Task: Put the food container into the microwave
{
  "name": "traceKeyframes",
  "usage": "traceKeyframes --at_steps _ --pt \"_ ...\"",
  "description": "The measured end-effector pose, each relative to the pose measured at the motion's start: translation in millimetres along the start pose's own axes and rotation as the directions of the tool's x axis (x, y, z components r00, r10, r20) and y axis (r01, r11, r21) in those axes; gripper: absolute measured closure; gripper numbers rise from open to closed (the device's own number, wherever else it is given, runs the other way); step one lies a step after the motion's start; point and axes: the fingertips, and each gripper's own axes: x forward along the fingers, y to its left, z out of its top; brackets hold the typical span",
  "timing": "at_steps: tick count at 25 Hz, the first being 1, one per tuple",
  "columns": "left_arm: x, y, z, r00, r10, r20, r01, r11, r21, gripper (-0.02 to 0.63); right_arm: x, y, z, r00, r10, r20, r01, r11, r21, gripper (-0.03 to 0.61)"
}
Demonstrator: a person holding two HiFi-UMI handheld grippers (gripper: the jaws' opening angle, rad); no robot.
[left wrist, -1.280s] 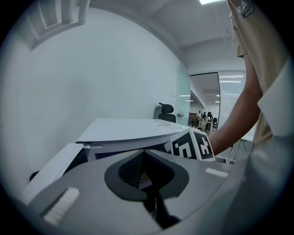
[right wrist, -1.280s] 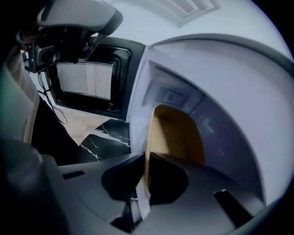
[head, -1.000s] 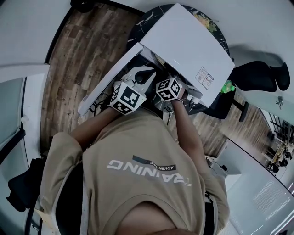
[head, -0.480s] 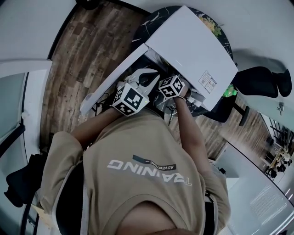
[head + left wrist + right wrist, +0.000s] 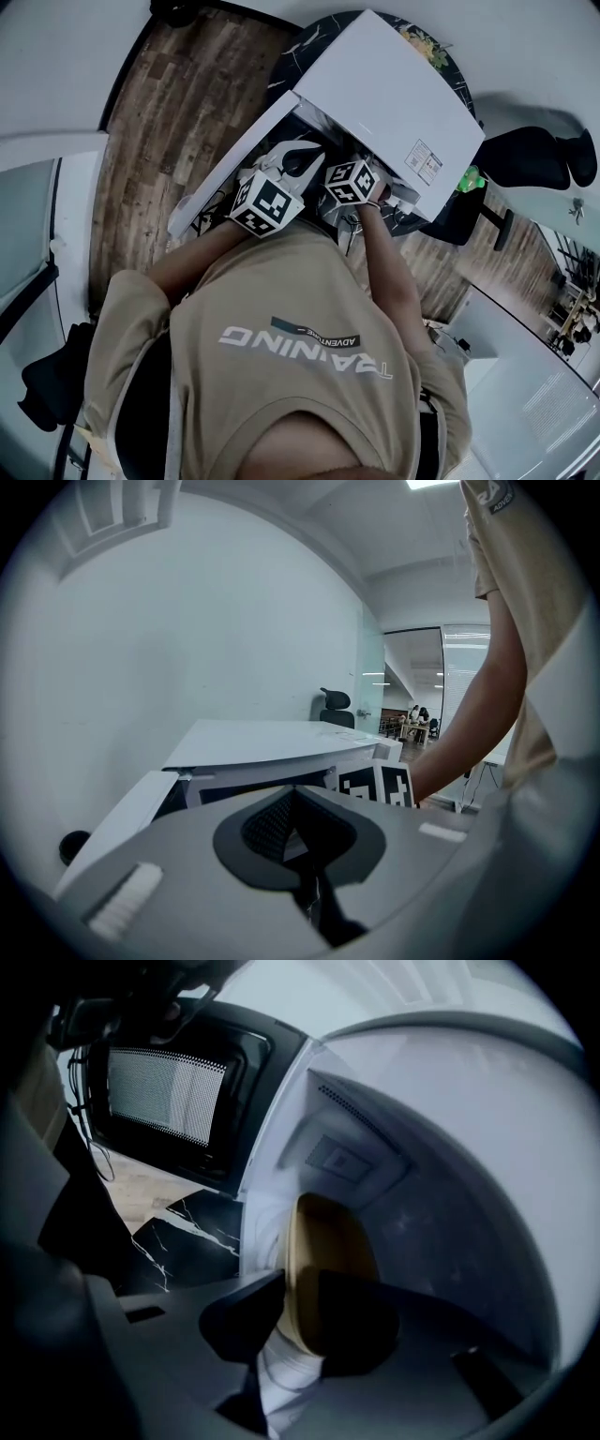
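The white microwave [image 5: 384, 89] stands on a dark marble table with its door [image 5: 234, 155] swung open to the left. My right gripper [image 5: 298, 1290] reaches into the cavity and is shut on the food container [image 5: 330, 1237], a white tub with a tan lid, held on edge just inside the opening. In the head view only this gripper's marker cube [image 5: 352, 181] shows; its jaws are hidden under the microwave's top. My left gripper [image 5: 302, 157] hangs in front of the opening beside the door, shut with nothing in it.
The dark marble table [image 5: 183, 1232] shows below the door, whose mesh window [image 5: 167, 1094] faces me. A black office chair [image 5: 525, 159] stands right of the microwave. Wood floor [image 5: 159, 112] lies to the left. The person's arm [image 5: 478, 733] crosses the left gripper view.
Both grippers have shifted slightly toward the microwave's opening. The right gripper's hold on the container is unchanged.
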Motion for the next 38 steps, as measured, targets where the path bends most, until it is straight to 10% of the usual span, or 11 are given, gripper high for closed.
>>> traceKeyframes --at_steps 13,28,33,38 --pt "-7.4 -16.5 -4.2 0.997 -0.08 0.004 0.08 0.997 -0.005 0.623 -61.6 7.7 1.5 0.997 -0.061 0.038 0.051 0.973 0.225 0.492" --pt "-13.2 -32.0 28.8 0.999 -0.023 0.03 0.022 0.999 0.049 0.623 -141.8 11.3 0.8 0.965 -0.021 0.261 -0.13 0.829 0.544 0.568" --pt "-14.7 -23.7 58.0 0.998 0.018 0.054 -0.021 0.998 0.057 0.623 -174.3 -4.8 -1.7 0.902 -0.05 0.429 -0.286 0.675 0.68 0.568" --pt "-18.8 -14.3 92.9 0.994 0.042 0.101 -0.052 0.994 0.097 0.623 -208.0 -33.2 23.9 0.854 -0.116 0.508 -0.28 0.72 0.635 0.568"
